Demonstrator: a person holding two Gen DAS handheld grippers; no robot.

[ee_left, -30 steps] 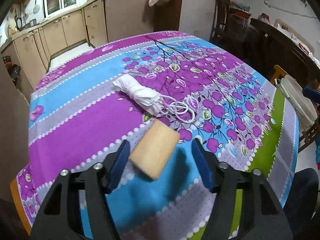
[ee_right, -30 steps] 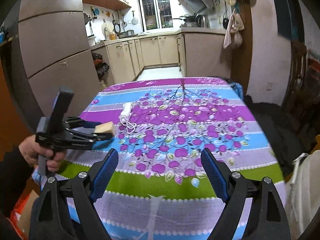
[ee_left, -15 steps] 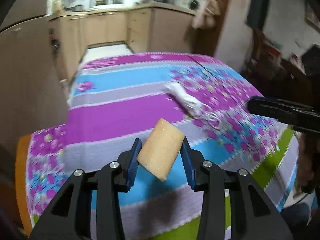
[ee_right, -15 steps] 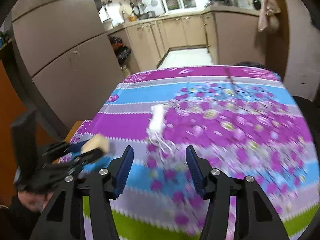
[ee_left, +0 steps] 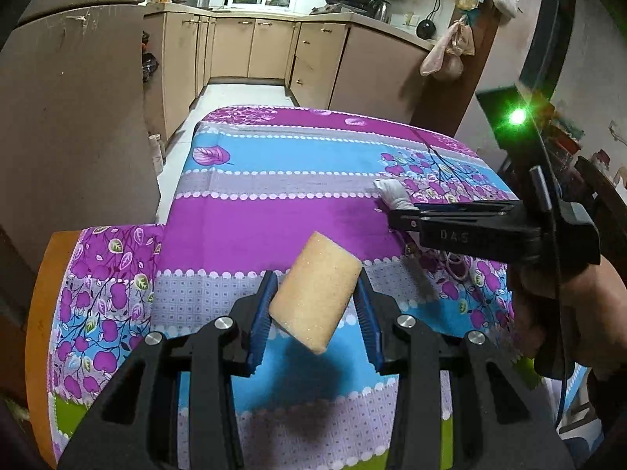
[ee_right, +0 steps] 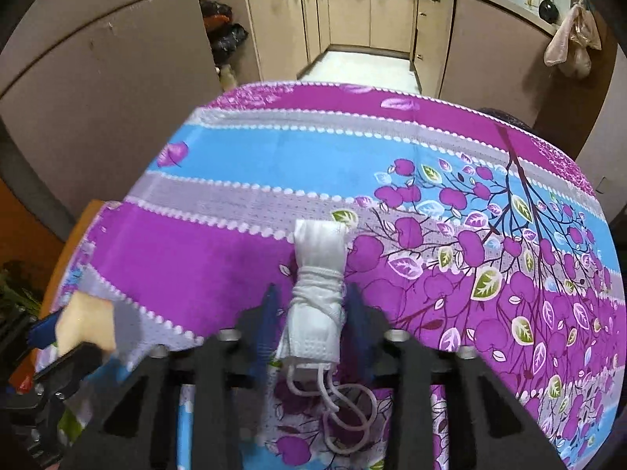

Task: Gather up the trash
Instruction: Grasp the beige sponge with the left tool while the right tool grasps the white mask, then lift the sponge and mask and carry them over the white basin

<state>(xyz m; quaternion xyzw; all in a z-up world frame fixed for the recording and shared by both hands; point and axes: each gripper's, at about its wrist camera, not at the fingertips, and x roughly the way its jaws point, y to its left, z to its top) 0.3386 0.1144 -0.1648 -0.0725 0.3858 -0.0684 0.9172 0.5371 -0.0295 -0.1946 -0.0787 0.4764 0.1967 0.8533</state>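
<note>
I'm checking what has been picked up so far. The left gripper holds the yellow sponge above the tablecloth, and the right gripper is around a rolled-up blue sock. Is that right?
One thing is wrong: it is not a blue sock. The right wrist view shows the right gripper with its jaws closing around a rolled white face mask, tied with its own ear loops. The rest stands: the left gripper holds the yellow sponge above the tablecloth.

Table (ee_right: 274,149) has a loud cloth on it — purple, blue and grey stripes with a leafy tree print. Only thing lying on it is a rolled white mask (ee_right: 317,293) bound with its own loops — sitting right between the right fingers (ee_right: 354,305).
</note>
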